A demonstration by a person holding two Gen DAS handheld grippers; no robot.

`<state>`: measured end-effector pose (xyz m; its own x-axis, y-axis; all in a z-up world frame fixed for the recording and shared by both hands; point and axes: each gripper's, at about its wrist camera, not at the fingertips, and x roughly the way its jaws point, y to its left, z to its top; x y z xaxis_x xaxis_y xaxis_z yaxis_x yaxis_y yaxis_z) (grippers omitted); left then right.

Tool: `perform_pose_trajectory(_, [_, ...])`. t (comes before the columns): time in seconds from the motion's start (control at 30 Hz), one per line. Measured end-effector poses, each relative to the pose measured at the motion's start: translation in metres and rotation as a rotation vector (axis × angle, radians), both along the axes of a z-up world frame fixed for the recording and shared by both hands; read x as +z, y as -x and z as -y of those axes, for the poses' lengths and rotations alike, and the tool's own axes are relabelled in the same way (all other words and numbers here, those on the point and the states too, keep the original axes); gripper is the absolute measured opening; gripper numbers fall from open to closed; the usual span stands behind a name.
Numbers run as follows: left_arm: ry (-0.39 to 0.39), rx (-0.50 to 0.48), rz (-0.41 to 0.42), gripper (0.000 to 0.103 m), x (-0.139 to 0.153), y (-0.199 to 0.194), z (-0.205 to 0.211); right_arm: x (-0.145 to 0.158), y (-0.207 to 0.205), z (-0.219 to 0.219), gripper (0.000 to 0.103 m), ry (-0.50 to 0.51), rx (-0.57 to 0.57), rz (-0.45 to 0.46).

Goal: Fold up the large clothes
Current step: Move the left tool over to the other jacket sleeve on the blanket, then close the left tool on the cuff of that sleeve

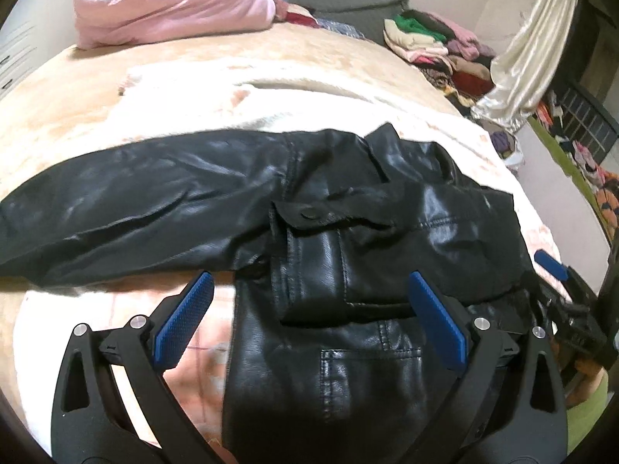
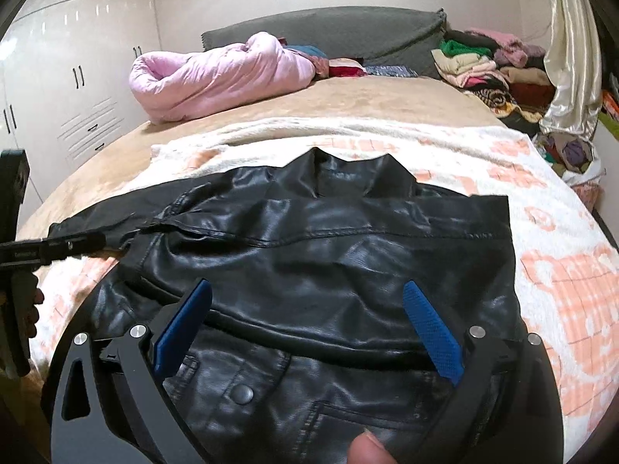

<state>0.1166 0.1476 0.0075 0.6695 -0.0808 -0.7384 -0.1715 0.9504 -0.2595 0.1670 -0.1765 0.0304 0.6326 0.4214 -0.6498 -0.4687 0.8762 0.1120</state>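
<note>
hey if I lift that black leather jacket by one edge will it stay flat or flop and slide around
The black leather jacket will probably flop: it already lies in soft creases, one sleeve trailing sideways. Its glossy surface suggests it may slip between the open right tongs. It looks thick, so likely heavier than a shirt; the open left tongs could share the load.

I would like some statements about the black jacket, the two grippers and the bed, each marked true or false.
1. The black leather jacket lies on a white and peach blanket. True.
2. The left gripper is shut on a sleeve. False: its jaws stand wide open above the jacket and grip nothing.
3. One sleeve stretches out to the left of the jacket's body. True.
4. The right gripper is open. True.
5. The pink quilt covers the jacket. False: it lies bundled at the far end of the bed, apart from the jacket.
</note>
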Motion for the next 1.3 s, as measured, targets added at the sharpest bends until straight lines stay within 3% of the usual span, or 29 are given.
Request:
perform_pose_trajectory(0.53, [0.057,0.18,0.015,0.094,0.01,0.035,-0.06,0.025,0.017,-0.068,0.099,-0.041,0.084,0.022])
perform_pose_trajectory(0.97, [0.03,0.346,0.029,0.094,0.02,0.055,-0.114,0.036,0.03,-0.133,0.099,-0.035,0.203,0.04])
perform_pose_trajectory(1.3, [0.052,0.463,0.014,0.094,0.019,0.071,-0.154,0.038,0.034,-0.184,0.099,-0.033,0.286,0.032])
